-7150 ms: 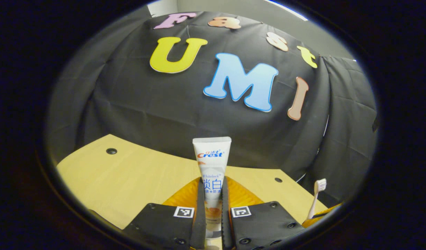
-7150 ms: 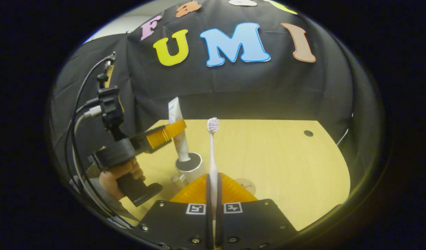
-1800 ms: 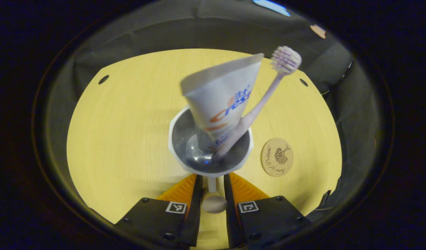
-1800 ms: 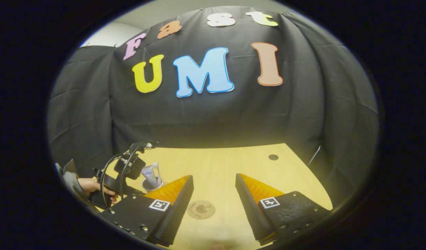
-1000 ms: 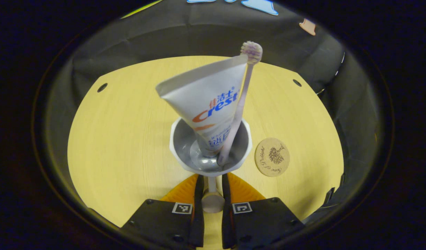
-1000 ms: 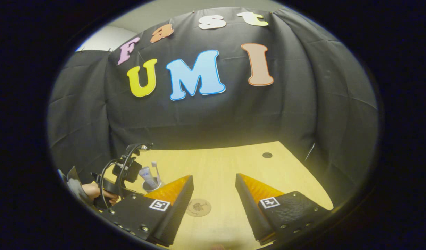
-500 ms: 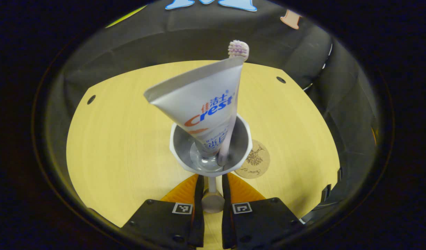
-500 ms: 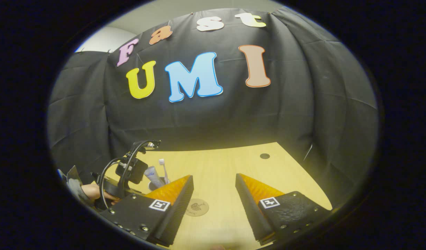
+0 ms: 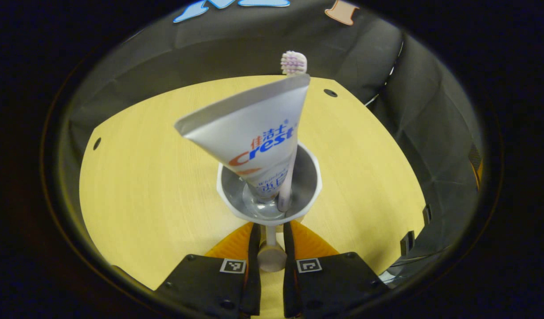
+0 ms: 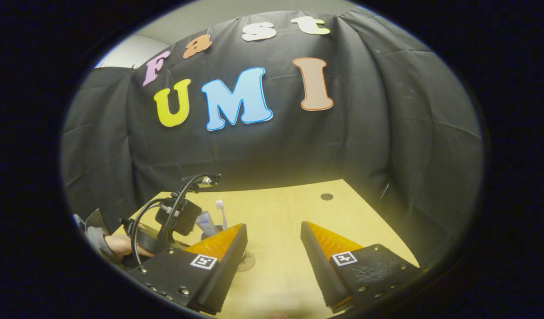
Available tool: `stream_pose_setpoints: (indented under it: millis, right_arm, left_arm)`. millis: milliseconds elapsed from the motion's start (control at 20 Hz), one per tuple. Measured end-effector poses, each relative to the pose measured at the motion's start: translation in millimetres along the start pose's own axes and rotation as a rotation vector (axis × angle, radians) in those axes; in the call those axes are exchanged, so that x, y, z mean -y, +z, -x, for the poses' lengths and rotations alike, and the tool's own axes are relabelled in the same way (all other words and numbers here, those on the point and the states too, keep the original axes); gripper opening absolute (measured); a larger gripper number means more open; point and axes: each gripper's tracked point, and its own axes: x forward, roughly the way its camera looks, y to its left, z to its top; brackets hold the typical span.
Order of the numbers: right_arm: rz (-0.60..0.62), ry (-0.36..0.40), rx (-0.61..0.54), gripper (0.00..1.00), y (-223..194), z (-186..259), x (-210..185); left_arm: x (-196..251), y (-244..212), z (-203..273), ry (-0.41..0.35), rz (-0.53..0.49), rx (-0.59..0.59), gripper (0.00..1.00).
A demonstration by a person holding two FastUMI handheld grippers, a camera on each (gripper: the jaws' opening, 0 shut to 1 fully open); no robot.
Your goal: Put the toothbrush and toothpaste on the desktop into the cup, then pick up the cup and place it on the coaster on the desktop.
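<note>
1. In the left gripper view, the left gripper [image 9: 268, 248] is clenched on the handle [image 9: 270, 256] of the white cup [image 9: 236, 208].
2. The cup holds the toothpaste tube [image 9: 254, 137] and toothbrush [image 9: 293, 64], both leaning, over the wooden desktop [image 9: 143, 177].
3. In the right gripper view, the right gripper [image 10: 272, 252] hangs released near the coaster [image 10: 246, 262], which peeks out beside its left finger.

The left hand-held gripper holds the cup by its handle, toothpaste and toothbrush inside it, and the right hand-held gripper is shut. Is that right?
Not quite: the right hand-held gripper is open, as the right gripper view shows. The rest holds: the left hand-held gripper holds the cup by its handle, toothpaste and toothbrush inside.
</note>
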Motion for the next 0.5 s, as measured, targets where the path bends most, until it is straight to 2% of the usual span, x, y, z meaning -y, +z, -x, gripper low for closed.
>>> stream_pose_setpoints:
  millis: [500]
  right_arm:
    - [-0.021,-0.001,-0.004,0.79,-4,6,10]
  left_arm:
    - [17,-5,-30,0.038,-0.031,-0.053,0.26]
